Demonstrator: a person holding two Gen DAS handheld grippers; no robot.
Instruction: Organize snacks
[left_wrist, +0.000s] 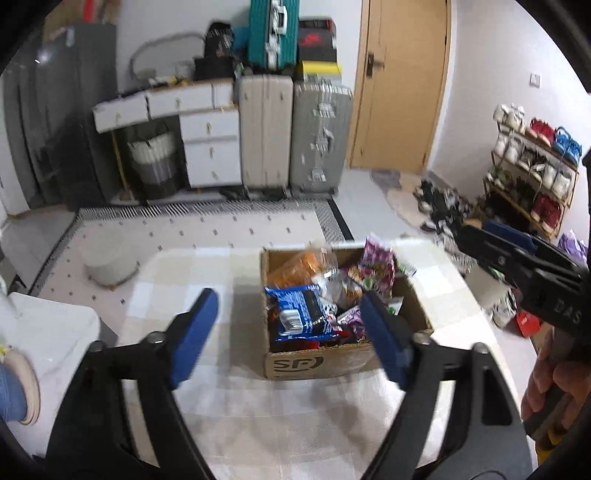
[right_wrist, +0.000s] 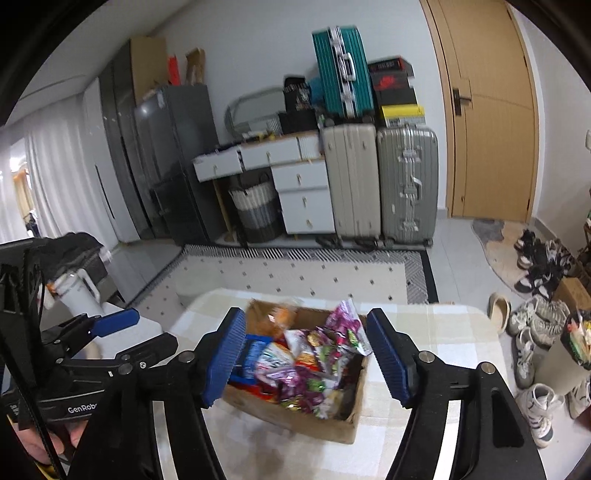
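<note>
I am holding my left gripper with its blue pads spread apart and nothing between them, above the near side of the open brown cardboard box printed with dark letters on its front wall, and my right gripper is hanging likewise parted and empty over that same box. The box is sitting on the cream checked tablecloth, toward its far edge, and it is heaped with loose snack packets. From here I am judging that the step in hand is choosing the next packet; to do it well I should be settling on one packet lying on top, coming down with the pads on either side of its narrow width, and keeping my other gripper clear of the box so the two do not collide. The glossy blue foil snack bag is lying at the box's near left corner, nearly flat, its long axis seeming to run from the front wall toward the box's far side. The purple crinkled packet is standing tilted against the box's far right, its top end pointing up and away from me.
</note>
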